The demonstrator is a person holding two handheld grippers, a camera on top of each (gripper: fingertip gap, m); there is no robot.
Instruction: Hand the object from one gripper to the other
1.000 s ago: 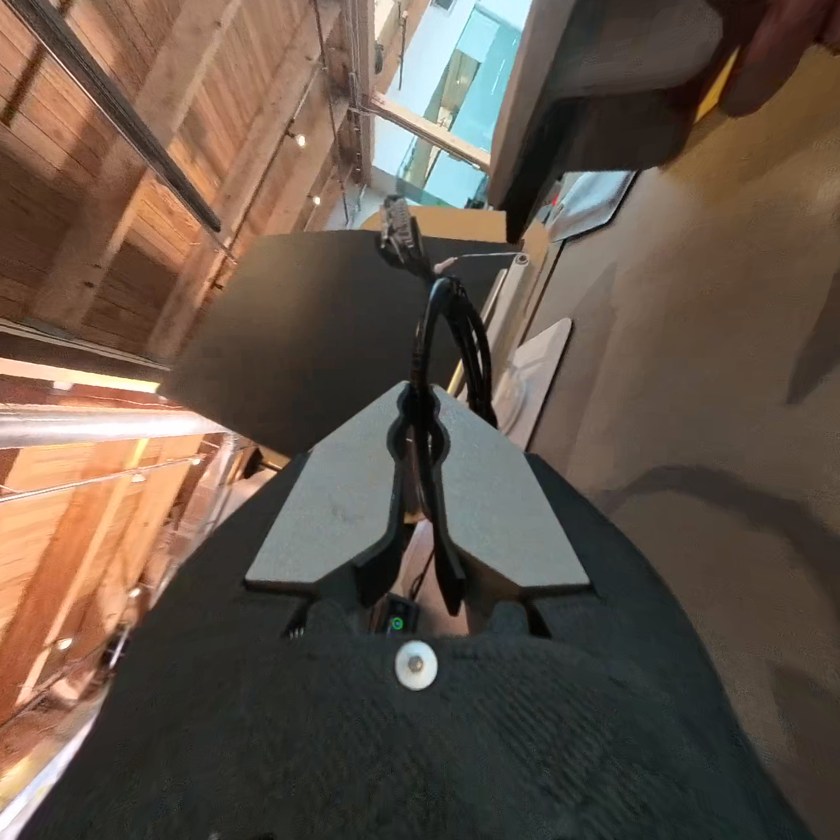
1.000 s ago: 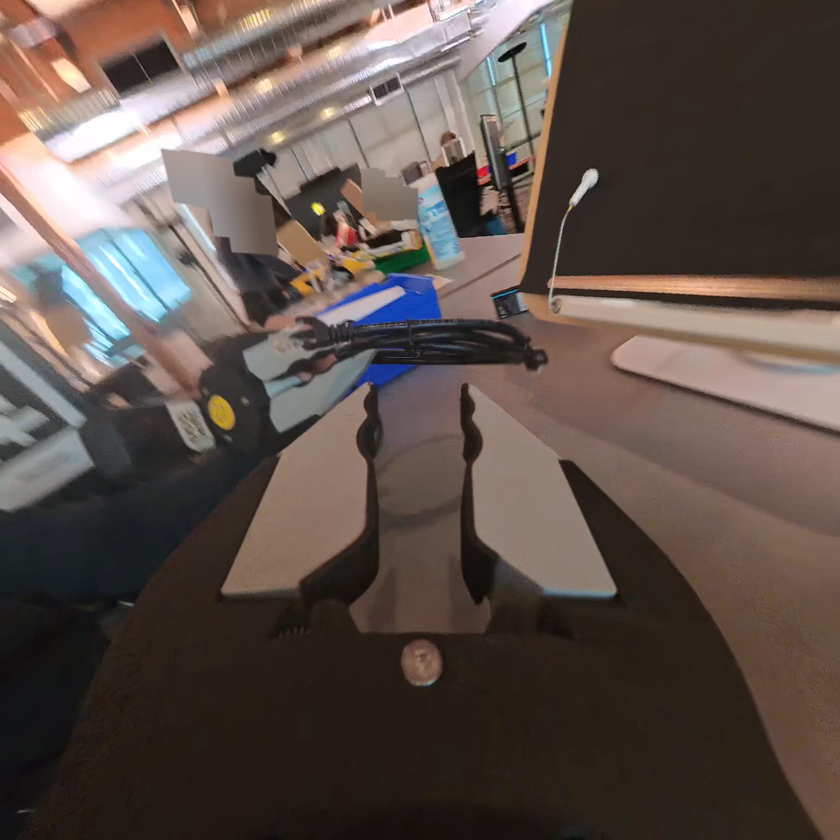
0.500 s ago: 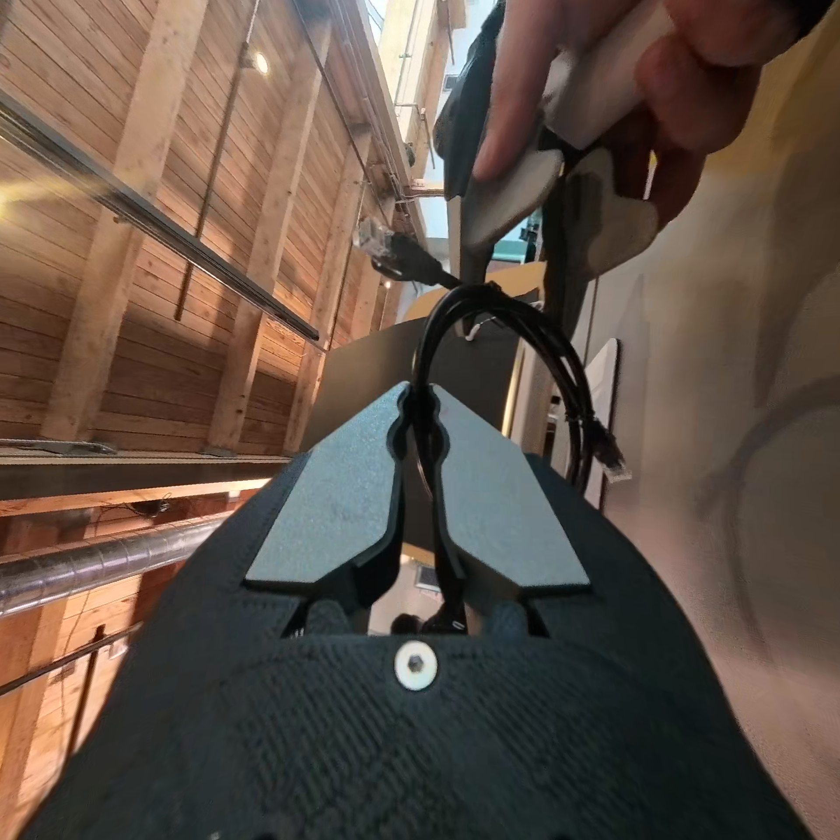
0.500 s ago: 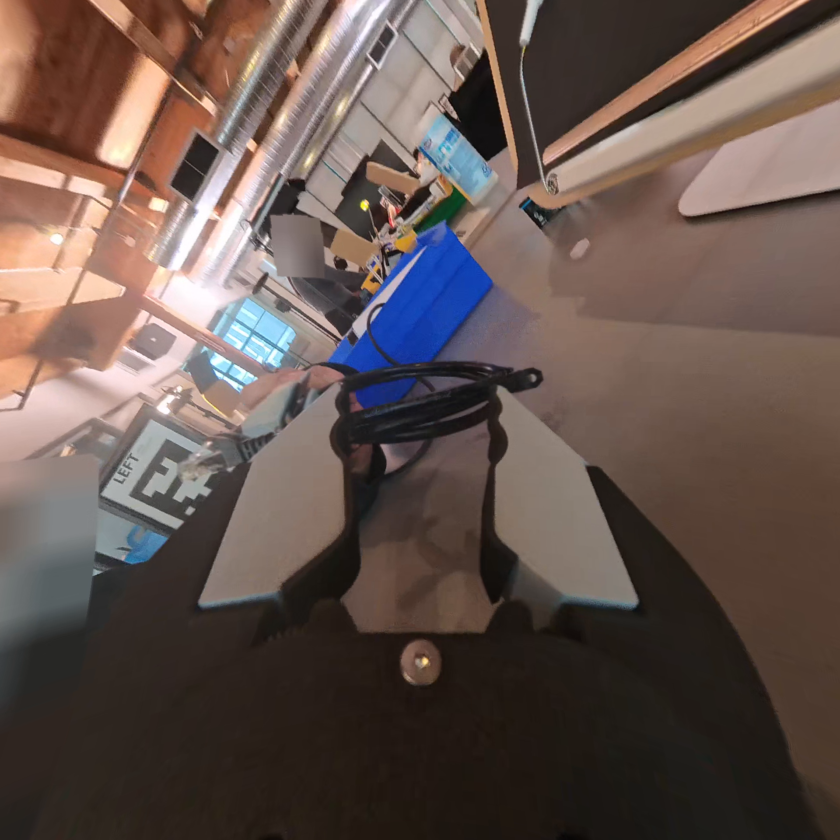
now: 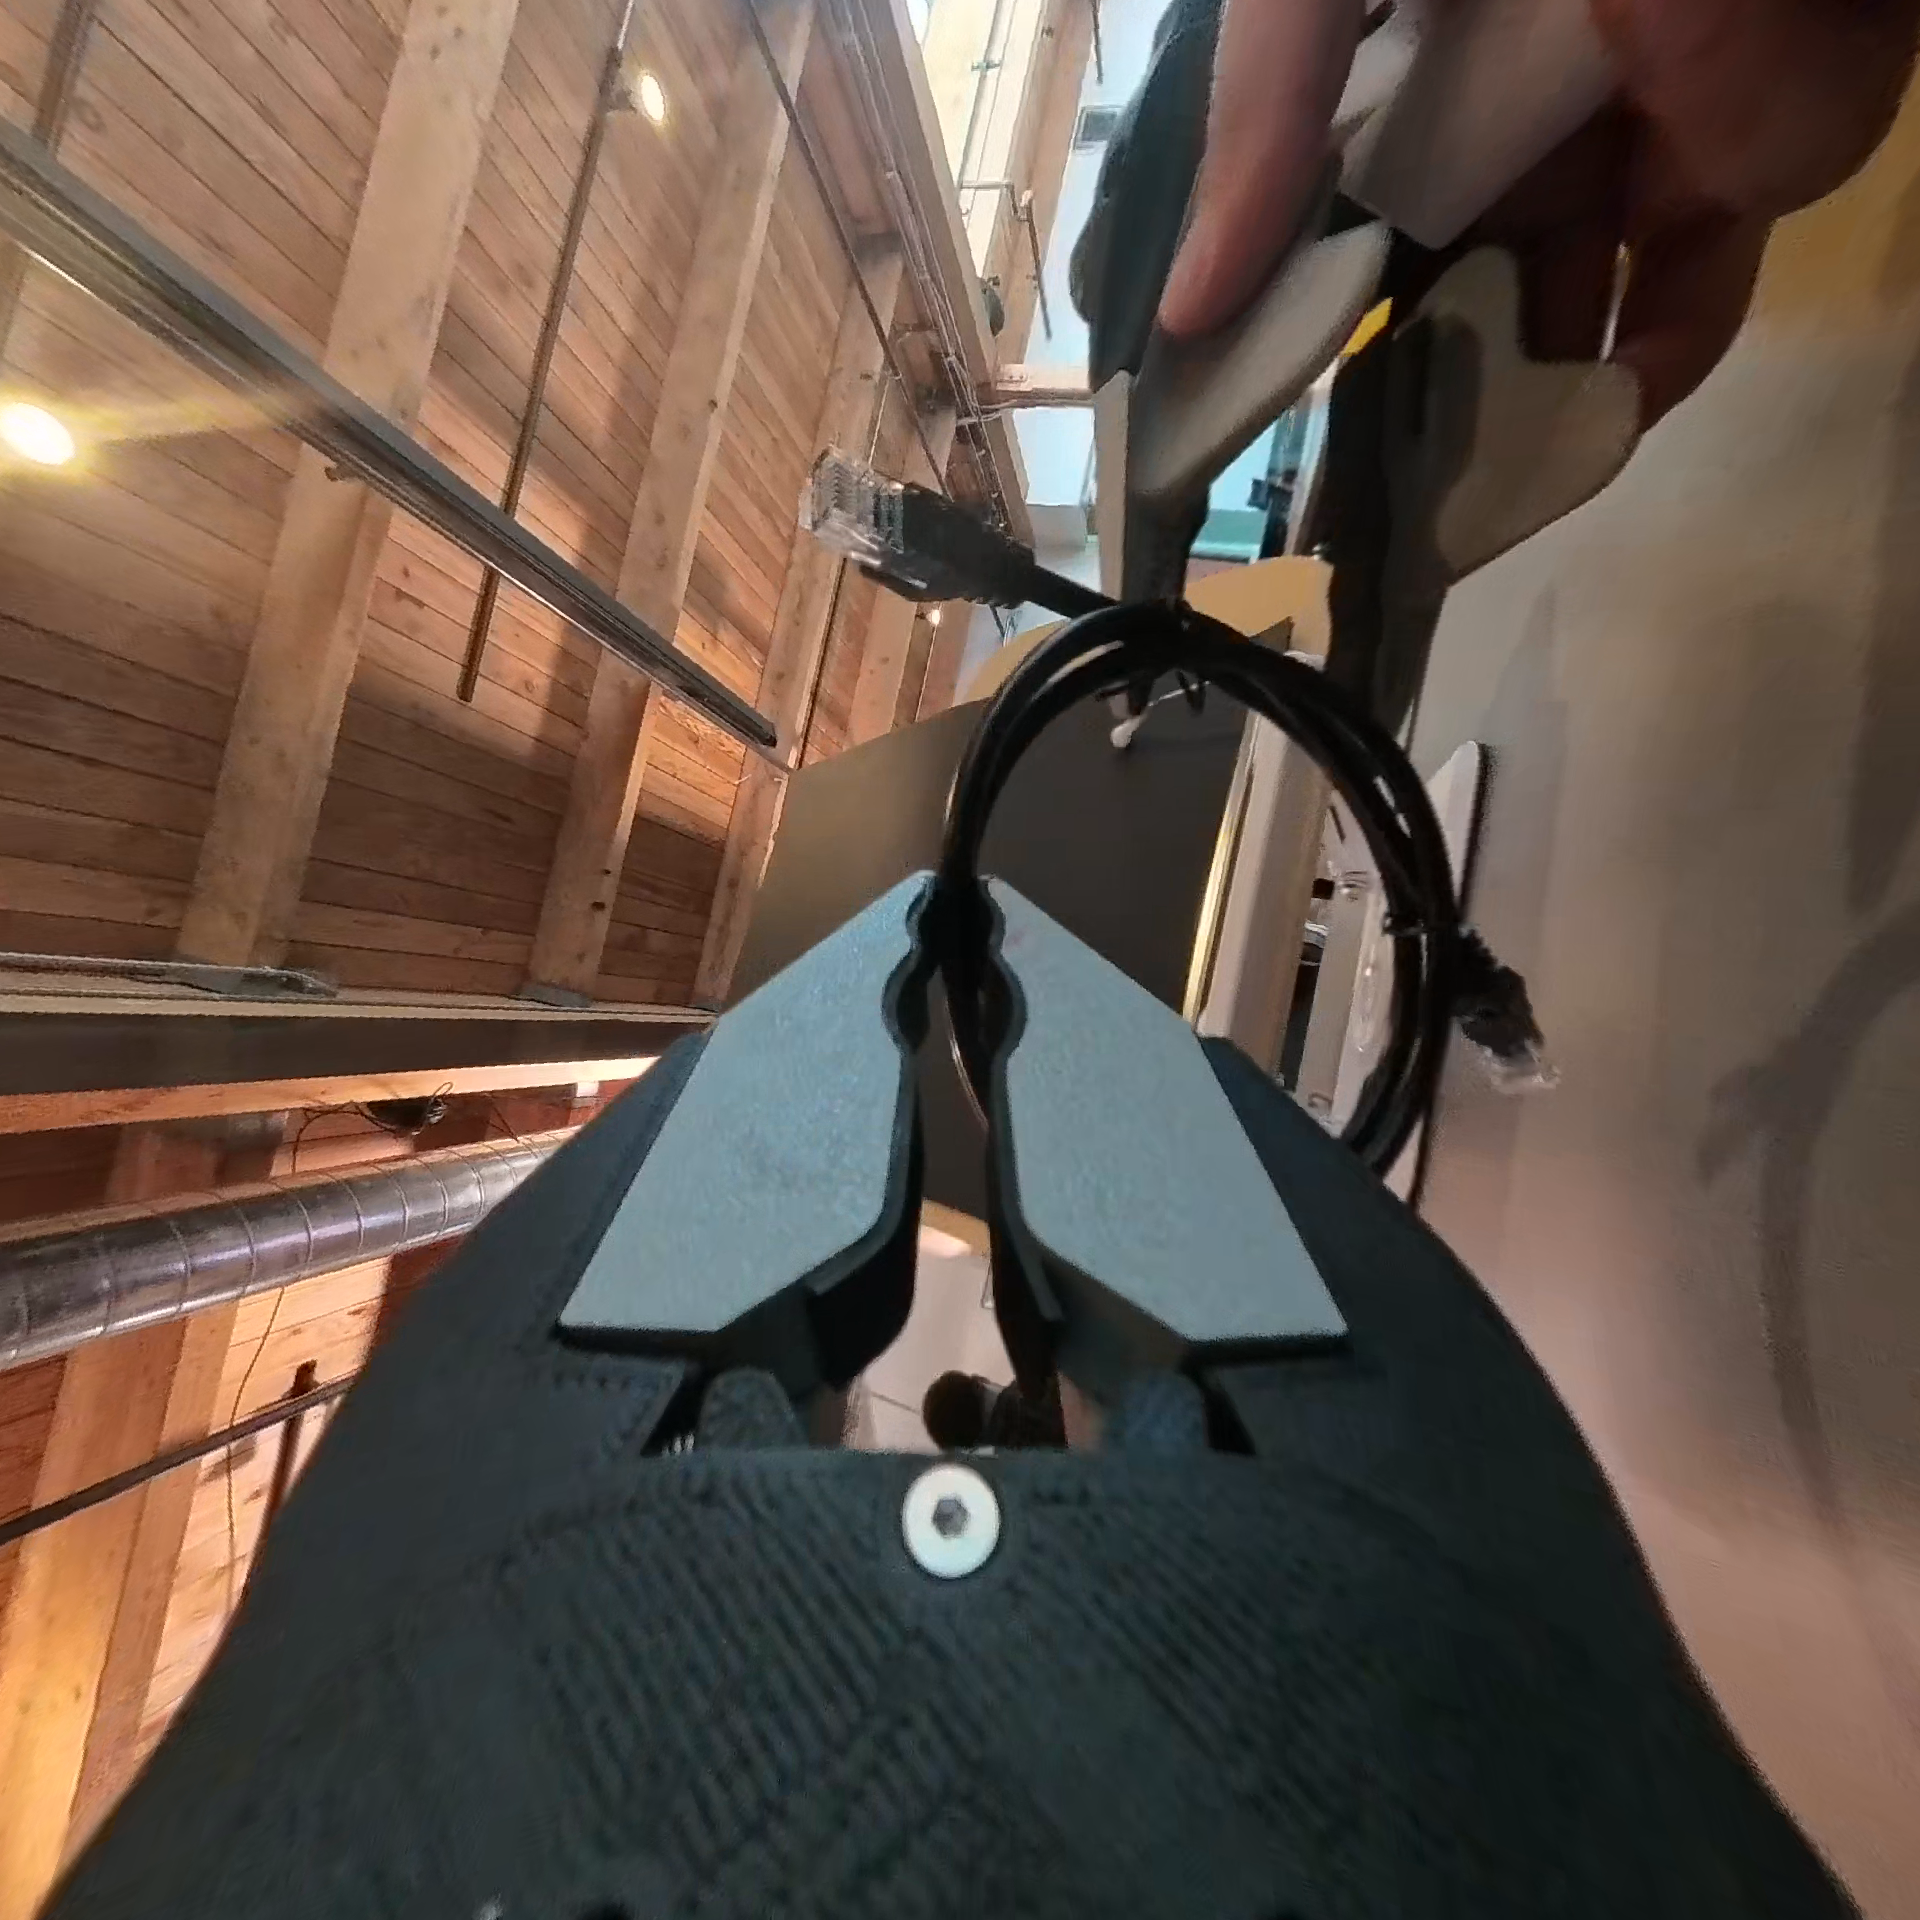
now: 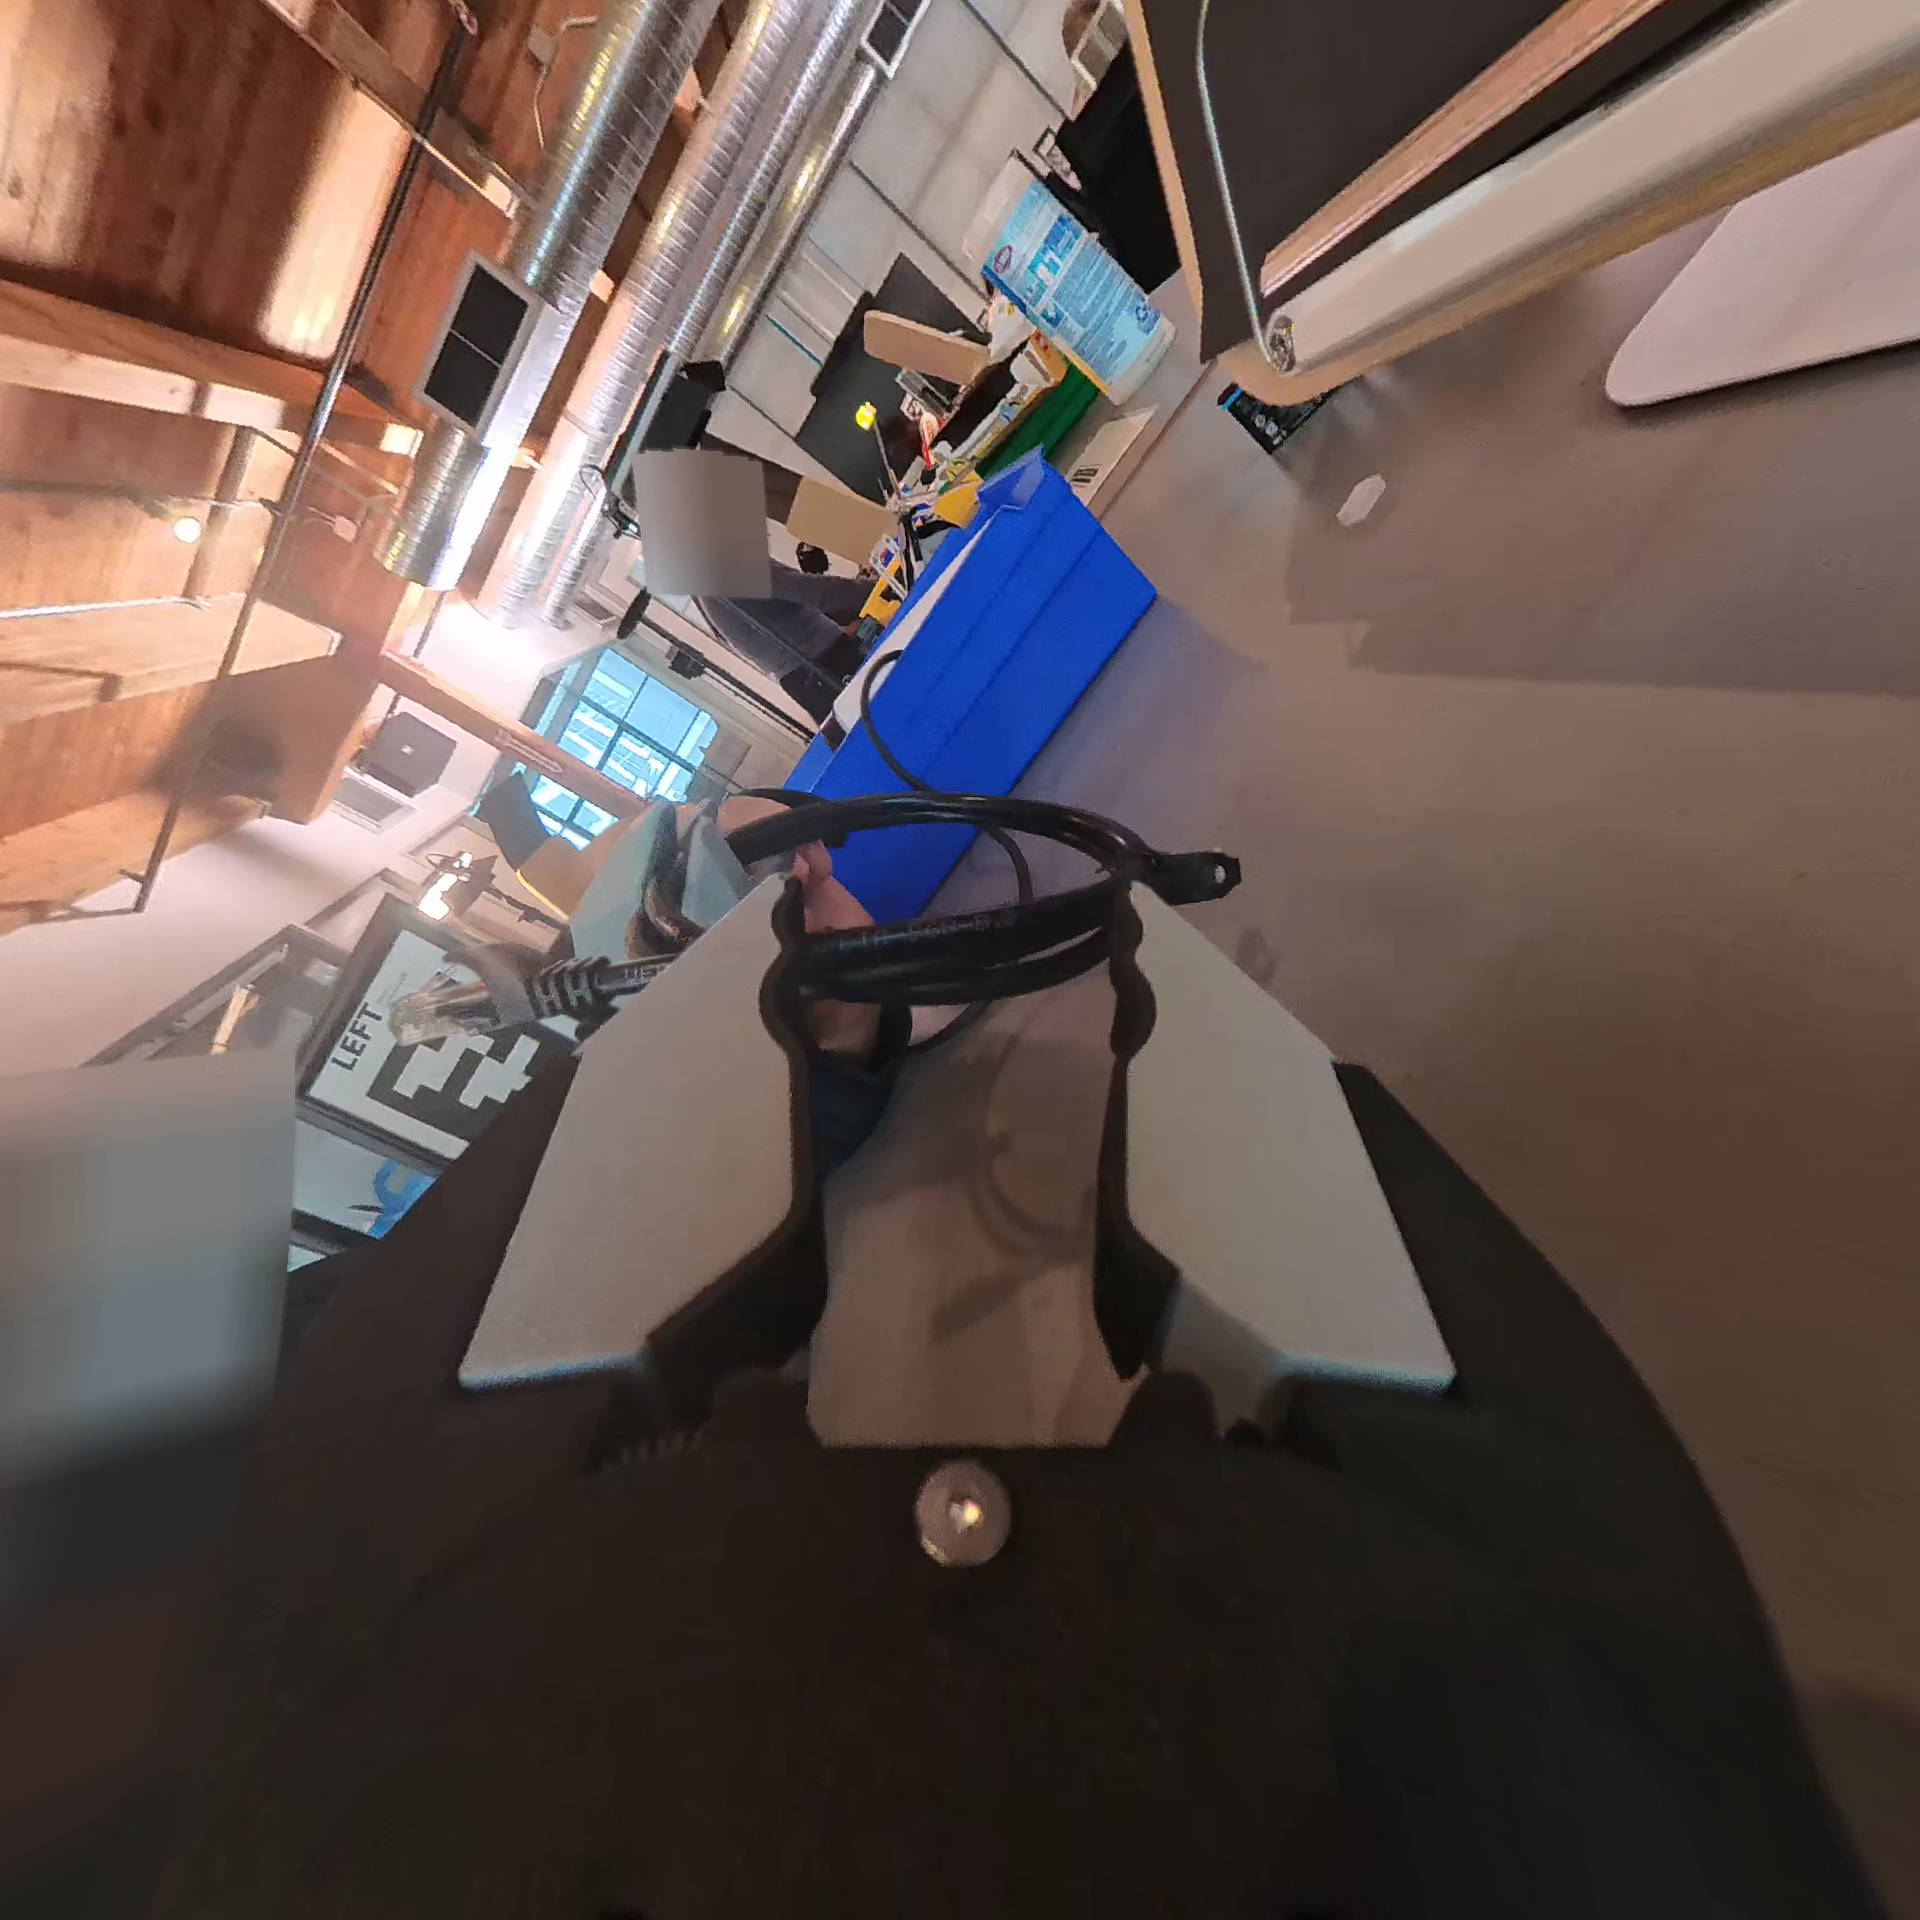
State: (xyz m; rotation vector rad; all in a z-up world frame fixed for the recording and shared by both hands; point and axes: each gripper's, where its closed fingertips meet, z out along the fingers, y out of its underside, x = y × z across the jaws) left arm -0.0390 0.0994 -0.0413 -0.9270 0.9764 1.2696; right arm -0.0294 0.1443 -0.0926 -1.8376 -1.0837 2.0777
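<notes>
**While left still-free right straddles: cable coil mid-handover**

Since the left gripper (image 5: 961,914) is clamped narrow on one side of the coiled black cable (image 5: 1195,748), the coil stands out past its tips as an open loop, well above the counter (image 5: 1714,935). My read: it is held that way so the far side is free to take.

The right gripper (image 6: 951,935) has its fingers (image 6: 675,1122) spread wide, one on each side of the bundled strands. The bundle lies across the gap near the tips, at the notches. Looks like pre-grasp: positioned, not yet closed. The left should not let go until the right bites.

One clear-tipped plug (image 5: 847,509) sticks out up-left of the loop in the left view; the other plug (image 5: 1501,1023) hangs off the far side. Both are loose ends and a snag risk on the fingers.

Hard to tell:
- In the left view the right gripper is cut off at the top edge, and a hand (image 5: 1558,156) covers most of it, so only the tips show near the loop.
- Can't confirm whether the cable touches the right finger faces or just sits between them.
- How many turns the coil has, and what ties it, is unclear.
- In the right view the left gripper is mostly hidden behind the near finger.
- Blue bin (image 6: 997,665) sits on the counter behind, with a loose wire on it; not involved.
</notes>
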